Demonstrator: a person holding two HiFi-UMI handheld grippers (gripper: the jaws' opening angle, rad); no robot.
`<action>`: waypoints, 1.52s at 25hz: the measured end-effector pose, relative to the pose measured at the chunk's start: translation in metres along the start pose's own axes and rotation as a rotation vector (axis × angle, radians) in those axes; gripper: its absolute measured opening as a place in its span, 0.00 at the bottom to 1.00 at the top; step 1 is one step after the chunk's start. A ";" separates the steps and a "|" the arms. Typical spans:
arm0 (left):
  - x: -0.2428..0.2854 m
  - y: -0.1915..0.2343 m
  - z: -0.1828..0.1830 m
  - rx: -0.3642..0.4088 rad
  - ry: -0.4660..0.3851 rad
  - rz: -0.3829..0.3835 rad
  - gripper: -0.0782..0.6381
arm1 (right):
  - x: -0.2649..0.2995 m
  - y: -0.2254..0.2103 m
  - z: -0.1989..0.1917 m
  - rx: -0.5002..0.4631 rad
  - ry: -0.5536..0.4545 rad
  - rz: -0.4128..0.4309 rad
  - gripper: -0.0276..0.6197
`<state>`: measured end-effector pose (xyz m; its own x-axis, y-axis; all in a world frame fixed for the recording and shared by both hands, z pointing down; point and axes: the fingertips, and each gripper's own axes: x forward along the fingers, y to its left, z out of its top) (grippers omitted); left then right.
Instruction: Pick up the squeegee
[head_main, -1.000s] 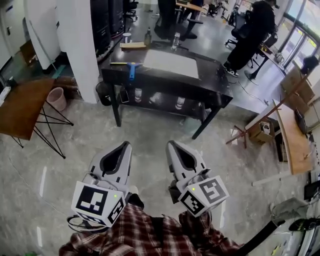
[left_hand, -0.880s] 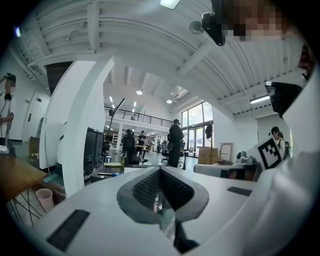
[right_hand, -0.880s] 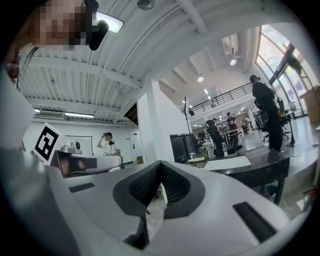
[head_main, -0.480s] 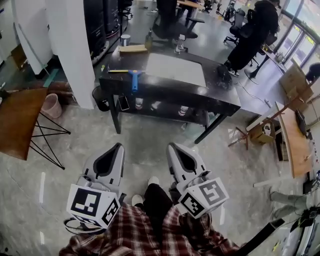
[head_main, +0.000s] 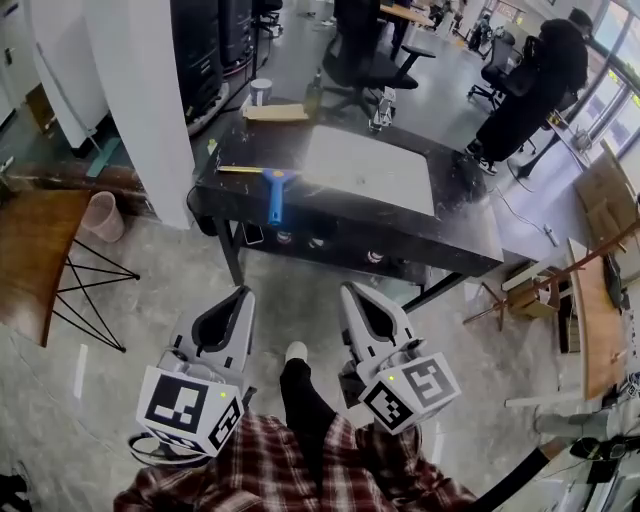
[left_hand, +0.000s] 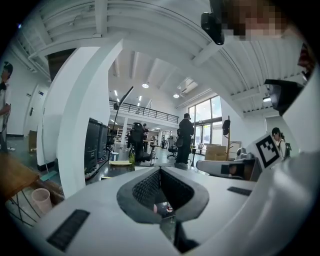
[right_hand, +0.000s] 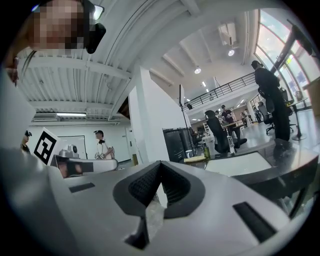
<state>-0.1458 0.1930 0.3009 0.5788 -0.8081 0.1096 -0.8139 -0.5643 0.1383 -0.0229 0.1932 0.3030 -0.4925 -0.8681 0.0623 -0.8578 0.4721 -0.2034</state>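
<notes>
Open floor (head_main: 300, 300) before dark table (head_main: 465, 228)

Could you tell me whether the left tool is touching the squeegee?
Apart: the head view shows floor between the left tool and the squeegee.

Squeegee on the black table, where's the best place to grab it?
Probably the squeegee's blue handle, coming from the table's near edge. The handle sticks out toward that edge and looks narrow enough for jaws, while the long blade lies crosswise behind it.
</notes>
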 end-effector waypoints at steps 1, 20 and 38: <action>0.015 0.004 0.004 0.005 0.002 0.001 0.12 | 0.012 -0.011 0.006 0.002 -0.003 0.004 0.06; 0.210 0.082 0.023 -0.078 0.054 0.074 0.12 | 0.171 -0.141 0.023 0.059 0.112 0.110 0.06; 0.332 0.188 0.029 -0.112 0.119 -0.023 0.13 | 0.328 -0.199 0.051 0.037 0.093 0.054 0.06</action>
<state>-0.1085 -0.1865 0.3343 0.6047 -0.7654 0.2204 -0.7935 -0.5549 0.2499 -0.0061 -0.1937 0.3145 -0.5507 -0.8229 0.1400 -0.8244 0.5101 -0.2451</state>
